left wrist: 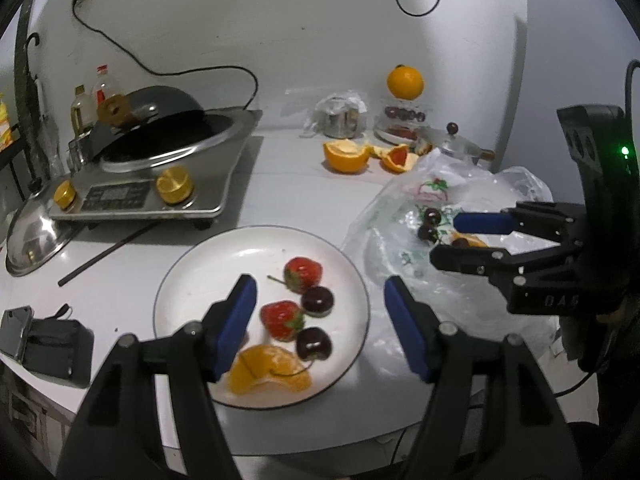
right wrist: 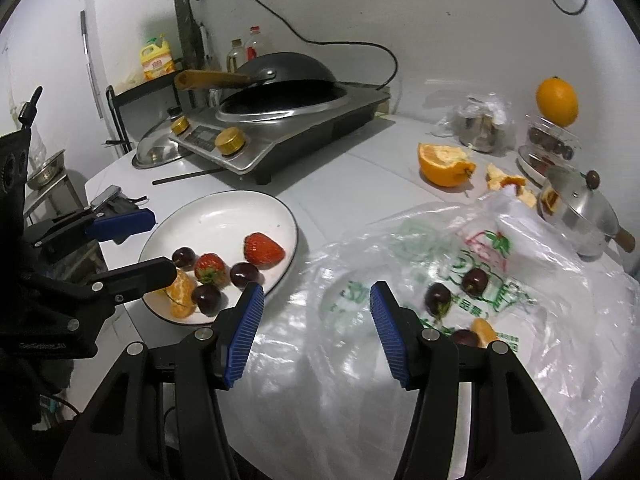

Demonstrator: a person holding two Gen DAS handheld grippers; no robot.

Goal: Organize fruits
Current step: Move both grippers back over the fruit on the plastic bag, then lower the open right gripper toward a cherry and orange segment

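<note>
A white plate point(left wrist: 200, 280) holds two strawberries point(left wrist: 303, 274), dark cherries point(left wrist: 317, 301) and an orange segment point(left wrist: 268, 374). It also shows in the right wrist view point(right wrist: 224, 220). My left gripper point(left wrist: 320, 320) is open and empty just above the plate's near side. My right gripper point(right wrist: 316, 328) is open and empty above a clear plastic bag point(right wrist: 400, 360). On the bag lie three cherries point(right wrist: 475, 279) and an orange piece point(right wrist: 485, 330), to the right of the right gripper. The right gripper also shows in the left wrist view point(left wrist: 448, 236).
An induction cooker with a black wok point(left wrist: 160, 152) stands at the back left, a steel lid point(left wrist: 32, 240) beside it. Orange peel halves point(left wrist: 346, 156), a whole orange point(left wrist: 405, 82) on a fruit box and a small steel pot point(right wrist: 576, 212) sit behind the bag. A phone and pouch point(left wrist: 52, 344) lie at the table's left edge.
</note>
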